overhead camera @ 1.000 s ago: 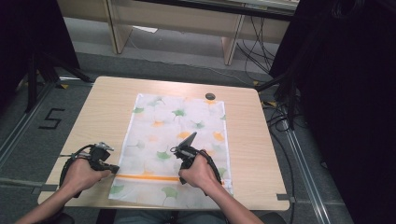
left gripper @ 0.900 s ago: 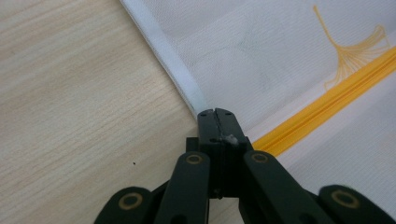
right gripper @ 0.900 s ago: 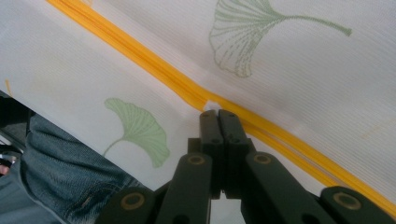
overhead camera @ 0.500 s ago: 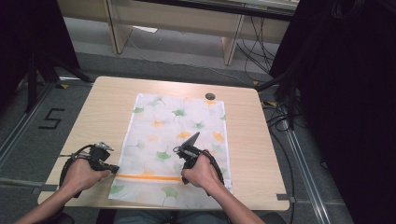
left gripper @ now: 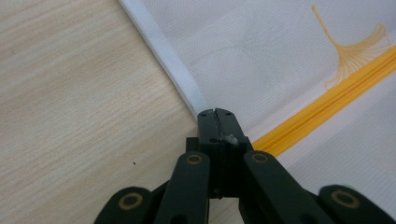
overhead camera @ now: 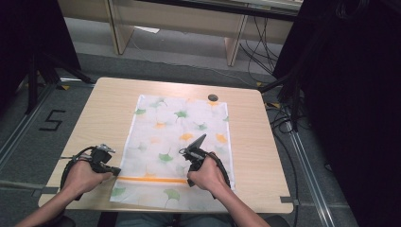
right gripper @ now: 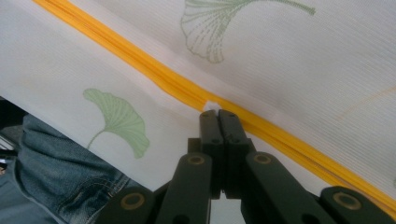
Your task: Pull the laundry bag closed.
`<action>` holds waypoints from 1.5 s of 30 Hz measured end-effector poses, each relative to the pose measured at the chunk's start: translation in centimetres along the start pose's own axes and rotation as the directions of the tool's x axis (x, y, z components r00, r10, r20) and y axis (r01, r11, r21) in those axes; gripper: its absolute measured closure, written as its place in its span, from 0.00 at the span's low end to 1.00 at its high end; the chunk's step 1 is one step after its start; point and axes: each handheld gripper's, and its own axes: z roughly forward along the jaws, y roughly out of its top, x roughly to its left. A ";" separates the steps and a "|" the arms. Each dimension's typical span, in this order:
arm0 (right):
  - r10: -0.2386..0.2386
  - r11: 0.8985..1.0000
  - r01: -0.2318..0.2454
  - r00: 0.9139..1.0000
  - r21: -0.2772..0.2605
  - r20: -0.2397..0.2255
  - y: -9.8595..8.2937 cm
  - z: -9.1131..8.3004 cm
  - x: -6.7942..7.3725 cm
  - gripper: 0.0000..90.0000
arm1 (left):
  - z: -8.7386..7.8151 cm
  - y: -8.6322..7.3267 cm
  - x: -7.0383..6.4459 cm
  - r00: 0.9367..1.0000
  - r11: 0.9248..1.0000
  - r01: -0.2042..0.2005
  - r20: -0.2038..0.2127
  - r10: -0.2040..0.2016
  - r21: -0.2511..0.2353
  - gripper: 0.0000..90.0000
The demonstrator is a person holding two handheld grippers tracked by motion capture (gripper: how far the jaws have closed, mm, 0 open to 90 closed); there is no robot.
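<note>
A white cloth bag (overhead camera: 182, 127) printed with green and orange ginkgo leaves lies flat on the wooden table (overhead camera: 104, 109). An orange zipper (overhead camera: 151, 179) runs across its near end. My left gripper (overhead camera: 115, 171) is shut at the bag's left hem (left gripper: 163, 46), just where the zipper (left gripper: 327, 100) ends; its tips (left gripper: 217, 114) pinch that hem. My right gripper (overhead camera: 189, 180) points down at the zipper (right gripper: 154, 70) near mid-bag. Its jaws (right gripper: 218, 114) are shut on a small white zipper pull (right gripper: 211, 105).
A small dark round object (overhead camera: 213, 98) sits on the table at the bag's far edge. Bare wood lies left and right of the bag. The person's jeans (right gripper: 51, 172) show below the table's near edge. Cables (overhead camera: 283, 118) run on the floor at right.
The right hand and its gripper have shifted slightly to the right over the zipper. The left gripper has stayed at the bag's left edge.
</note>
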 end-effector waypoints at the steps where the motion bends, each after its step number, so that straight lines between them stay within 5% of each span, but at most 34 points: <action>1: -0.009 1.000 0.009 1.000 0.001 0.002 0.0 0.0 -0.1 1.00 | 0.1 0.0 -0.1 1.000 1.000 0.014 -0.002 -0.014 -0.013 1.00; 4: -0.055 0.998 0.055 0.998 -0.008 0.010 0.0 0.1 -0.5 1.00 | 0.1 0.0 -0.1 1.000 1.000 0.013 -0.002 -0.013 -0.013 1.00; 6: 0.027 0.999 -0.027 1.000 0.024 -0.014 -0.1 -0.2 0.0 1.00 | 0.1 0.0 -0.1 1.000 1.000 0.013 -0.002 -0.013 -0.012 1.00; 7: 0.019 0.999 -0.019 1.000 0.033 -0.015 -0.1 -0.2 -0.1 1.00 | 0.1 0.0 -0.1 1.000 1.000 0.012 -0.002 -0.012 -0.011 1.00; 8: -0.039 0.999 0.040 0.999 -0.001 0.010 -0.1 0.1 -0.6 1.00 | 0.1 0.0 -0.1 1.000 1.000 0.012 -0.002 -0.012 -0.012 1.00; 9: -0.003 1.000 0.003 1.000 -0.002 0.002 -0.2 0.0 -0.4 1.00 | 0.1 0.0 -0.1 1.000 1.000 0.013 -0.002 -0.013 -0.012 1.00; 11: -0.025 1.000 0.025 1.000 0.011 -0.003 -0.2 0.0 -0.8 1.00 | 0.1 0.0 -0.1 1.000 1.000 0.012 -0.003 -0.012 -0.013 1.00; 12: 0.008 1.000 -0.008 1.000 0.019 -0.009 -0.3 -0.1 -0.6 1.00 | 0.1 0.0 -0.1 1.000 1.000 0.012 -0.003 -0.012 -0.012 1.00; 45: 0.040 0.999 -0.040 0.999 0.007 0.014 -1.4 -0.6 -2.5 1.00 | 0.1 0.0 -0.2 1.000 1.000 0.014 -0.004 -0.014 -0.011 1.00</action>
